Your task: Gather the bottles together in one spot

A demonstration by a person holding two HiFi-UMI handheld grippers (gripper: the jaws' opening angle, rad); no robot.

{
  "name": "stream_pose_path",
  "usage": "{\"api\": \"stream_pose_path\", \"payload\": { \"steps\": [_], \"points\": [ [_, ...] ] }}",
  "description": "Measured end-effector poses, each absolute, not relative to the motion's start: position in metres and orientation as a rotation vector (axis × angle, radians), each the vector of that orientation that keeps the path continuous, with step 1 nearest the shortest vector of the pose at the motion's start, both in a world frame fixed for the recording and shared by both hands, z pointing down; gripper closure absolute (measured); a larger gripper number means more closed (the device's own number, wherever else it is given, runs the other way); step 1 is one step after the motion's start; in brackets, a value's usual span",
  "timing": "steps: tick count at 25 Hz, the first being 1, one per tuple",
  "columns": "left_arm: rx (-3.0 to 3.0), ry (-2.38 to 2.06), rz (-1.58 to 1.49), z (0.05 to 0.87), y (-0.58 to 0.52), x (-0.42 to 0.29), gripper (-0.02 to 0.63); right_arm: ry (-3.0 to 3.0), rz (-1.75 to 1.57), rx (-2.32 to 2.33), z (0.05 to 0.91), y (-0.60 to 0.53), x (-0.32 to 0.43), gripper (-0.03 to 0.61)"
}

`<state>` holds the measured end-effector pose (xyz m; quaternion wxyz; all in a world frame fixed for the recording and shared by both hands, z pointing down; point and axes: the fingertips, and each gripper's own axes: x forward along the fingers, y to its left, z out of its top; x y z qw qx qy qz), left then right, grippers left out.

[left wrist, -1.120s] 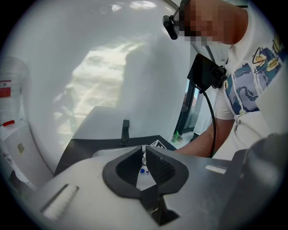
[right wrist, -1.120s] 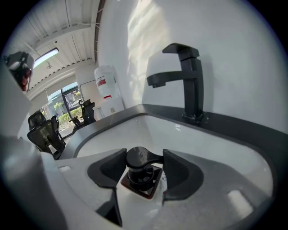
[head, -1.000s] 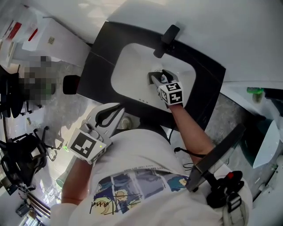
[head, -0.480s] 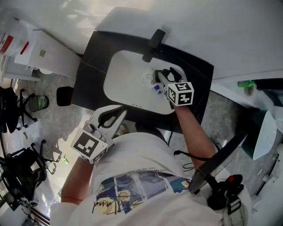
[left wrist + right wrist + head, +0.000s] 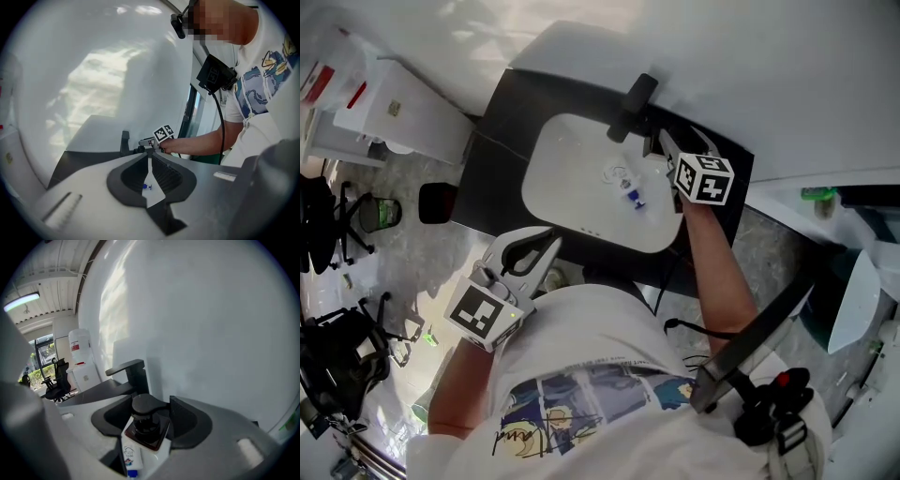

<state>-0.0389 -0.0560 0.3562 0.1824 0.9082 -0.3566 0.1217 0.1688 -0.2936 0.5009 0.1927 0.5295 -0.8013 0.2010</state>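
Right gripper: the right gripper was at the back right of the sink, beside the black faucet. Its jaws stood rather wide and pressed from both sides on the black round cap of a dark bottle.
Dark bottle: it stood upright between the jaws, with the cap level with the pads. Under the cap was a square, glossy dark-brown shoulder, and the body below could not be seen.
Small bottle: a small white bottle with a blue cap lay on its side on the bottom of the sink. It was apart from the dark bottle and lower than it.
Left gripper: the left gripper was in front of the black desk, close to the person. Its jaws met at the tips and held nothing.
Head view only: it showed the whole sink and both grippers together, but the dark bottle was hidden under the right gripper.
Right gripper view only: it showed the grip on the cap. The small white bottle appeared just under the dark one, in the gap near the roots of the jaws.
Left gripper view only: through the thin slit between the closed jaws, the blue cap was a tiny spot in the sink. The right gripper was far beyond, by the faucet.
Writing: the small white bottle had a label with a little drawing and some print, too small to read. The red label on a white water dispenser was also not readable.
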Motion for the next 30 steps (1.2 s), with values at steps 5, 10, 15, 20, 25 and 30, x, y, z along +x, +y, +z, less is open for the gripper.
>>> {"api": "stream_pose_path", "payload": {
  "steps": [5, 10, 15, 20, 25, 30],
  "points": [
    [2.541, -1.05, 0.363, 0.361, -0.056, -0.051, 0.584, -2.206, 0.541, 1.556, 0.505, -0.329, 0.182, 0.33],
    [2.498, -1.092, 0.377, 0.362, -0.058, -0.059, 0.584, -2.185, 0.529, 1.619, 0.512, -0.354, 0.188, 0.33],
    [2.494, -1.114, 0.385, 0.363, -0.063, -0.065, 0.584, -2.172, 0.504, 1.7, 0.509, -0.368, 0.187, 0.33],
    [2.503, -1.104, 0.383, 0.362, -0.068, -0.065, 0.584, -2.148, 0.457, 1.757, 0.509, -0.368, 0.186, 0.327],
    [2.526, -1.062, 0.384, 0.364, -0.07, -0.06, 0.584, -2.172, 0.444, 1.776, 0.507, -0.366, 0.186, 0.324],
    [2.521, -1.037, 0.372, 0.361, -0.07, -0.058, 0.584, -2.205, 0.418, 1.753, 0.499, -0.36, 0.187, 0.305]
  ]
}}
